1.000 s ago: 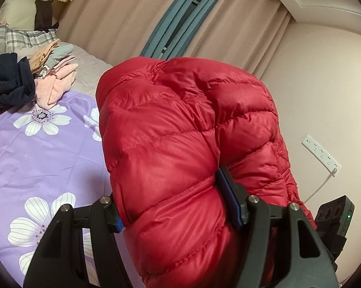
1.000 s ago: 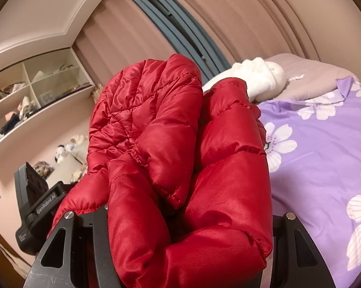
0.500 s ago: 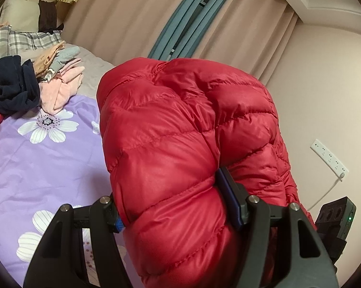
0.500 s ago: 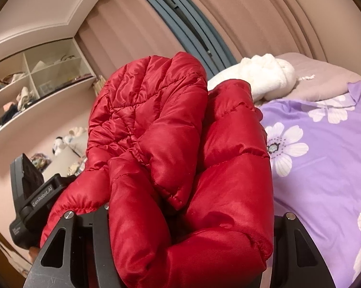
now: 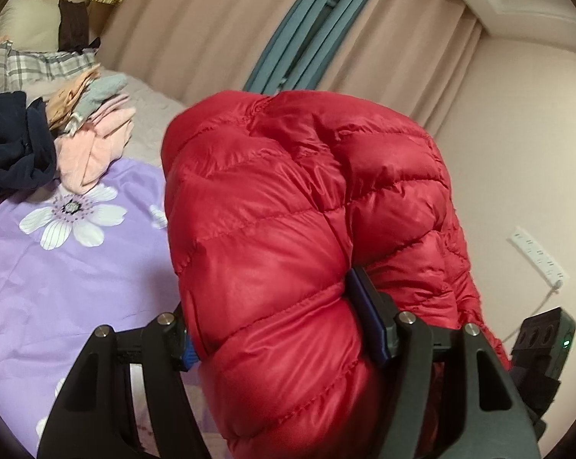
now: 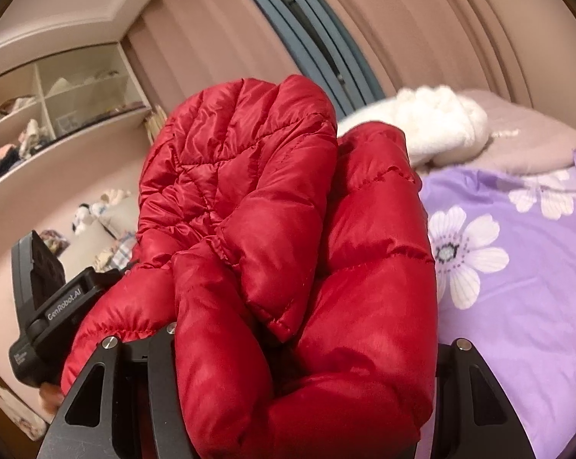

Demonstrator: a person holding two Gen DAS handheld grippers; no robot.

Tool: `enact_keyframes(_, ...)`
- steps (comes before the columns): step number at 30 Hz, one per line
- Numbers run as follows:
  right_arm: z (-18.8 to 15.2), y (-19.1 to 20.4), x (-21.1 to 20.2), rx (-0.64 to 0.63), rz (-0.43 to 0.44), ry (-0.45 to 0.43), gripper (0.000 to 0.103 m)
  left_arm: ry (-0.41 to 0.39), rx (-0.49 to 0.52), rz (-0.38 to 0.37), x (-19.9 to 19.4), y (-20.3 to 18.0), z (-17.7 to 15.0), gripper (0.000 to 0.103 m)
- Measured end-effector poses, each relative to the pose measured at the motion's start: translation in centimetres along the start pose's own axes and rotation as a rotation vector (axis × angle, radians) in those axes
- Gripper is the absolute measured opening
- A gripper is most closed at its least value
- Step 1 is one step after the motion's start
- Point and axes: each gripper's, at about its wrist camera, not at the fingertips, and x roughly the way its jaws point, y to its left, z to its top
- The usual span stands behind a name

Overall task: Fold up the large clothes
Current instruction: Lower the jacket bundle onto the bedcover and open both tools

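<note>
**Red jacket held aloft by both tools**

Since the earlier frames, the bed has slid rightward in both views. The left tool [image 5: 284, 329] and right tool [image 6: 299, 348] each clamp bunched folds of the red quilted down jacket [image 5: 307, 222] [image 6: 272, 237], raised above the purple flowered bedsheet [image 5: 58, 267]. A clothes pile [image 5: 58, 130] lies far left.

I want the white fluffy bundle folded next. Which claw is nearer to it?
Right. The white bundle lies on the bed just beyond the red jacket that the right claw grips. The left claw faces a pile of clothes; the bundle is out of its view.
</note>
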Motion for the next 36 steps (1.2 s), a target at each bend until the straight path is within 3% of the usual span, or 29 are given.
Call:
enact_keyframes(6, -2.5, -2.0, 4.1, 0.005, -0.032, 0.058, 0.060, 0.038, -0.084, -0.049, 5.1, 5.4, -2.8, 0.066)
enact_keyframes(9, -4.5, -3.2, 6.1, 0.008, -0.099, 0.105, 0.060, 0.129, -0.145, -0.068, 9.5, 8.4, -5.4, 0.066)
enact_keyframes(12, -7.1, -5.8, 8.9, 0.045, -0.179, 0.197, 0.060, 0.265, -0.193, 0.018, 14.7, 11.5, -9.4, 0.072)
enact_keyframes(13, -8.1, -6.8, 9.9, 0.055, -0.199, 0.230, 0.060, 0.223, -0.197, 0.007, 14.9, 12.3, -10.7, 0.077)
enact_keyframes(16, -10.7, -8.5, 9.8, 0.053, -0.173, 0.191, 0.065, 0.202, -0.254, -0.057, 15.0, 13.9, -11.4, 0.079)
enact_keyframes(24, -11.0, -9.6, 9.8, 0.115, -0.146, 0.212, 0.070, 0.177, -0.183, 0.031, 14.3, 12.4, -11.0, 0.080)
enact_keyframes(26, -10.7, -9.6, 10.0, 0.131, -0.146, 0.237, 0.070, 0.170, -0.157, 0.087, 13.3, 11.7, -10.9, 0.077)
enact_keyframes(31, -9.1, -8.1, 8.9, 0.077, -0.201, 0.286, 0.070, 0.159, -0.066, 0.220, 9.3, 8.5, -9.2, 0.051)
enact_keyframes(36, -7.9, -7.7, 5.7, 0.106, -0.200, 0.247, 0.070, 0.084, 0.042, 0.250, 5.3, 6.2, -7.7, 0.047)
